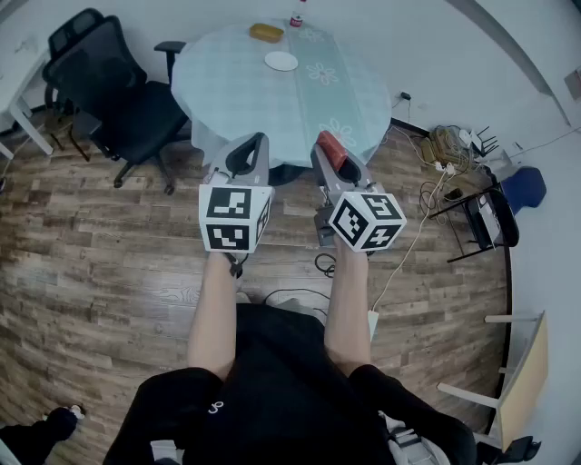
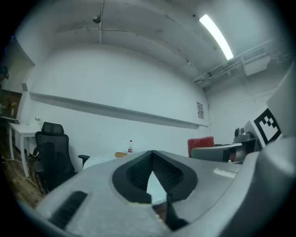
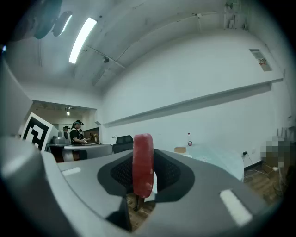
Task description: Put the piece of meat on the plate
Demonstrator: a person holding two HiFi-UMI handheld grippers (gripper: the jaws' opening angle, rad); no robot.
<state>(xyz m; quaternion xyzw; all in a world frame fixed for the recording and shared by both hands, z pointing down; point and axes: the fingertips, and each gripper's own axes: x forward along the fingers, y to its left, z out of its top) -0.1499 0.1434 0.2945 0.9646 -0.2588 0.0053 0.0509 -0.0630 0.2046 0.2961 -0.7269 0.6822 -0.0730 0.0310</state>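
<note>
Right gripper (image 3: 144, 152) clamps the piece of meat (image 3: 143, 166) upright; left gripper's (image 2: 152, 153) jaws seem closed, empty.

Round table (image 1: 345, 100) up ahead under a pale flowered cloth. At its far edge sits a brown loaf-like item (image 1: 266, 33), with a small red-capped bottle (image 1: 296, 20) just beside it. Black office chair (image 1: 118, 100) off the table's left edge, and a cable tangle (image 1: 445, 145) on the wooden floor (image 1: 109, 263) off its right.
</note>
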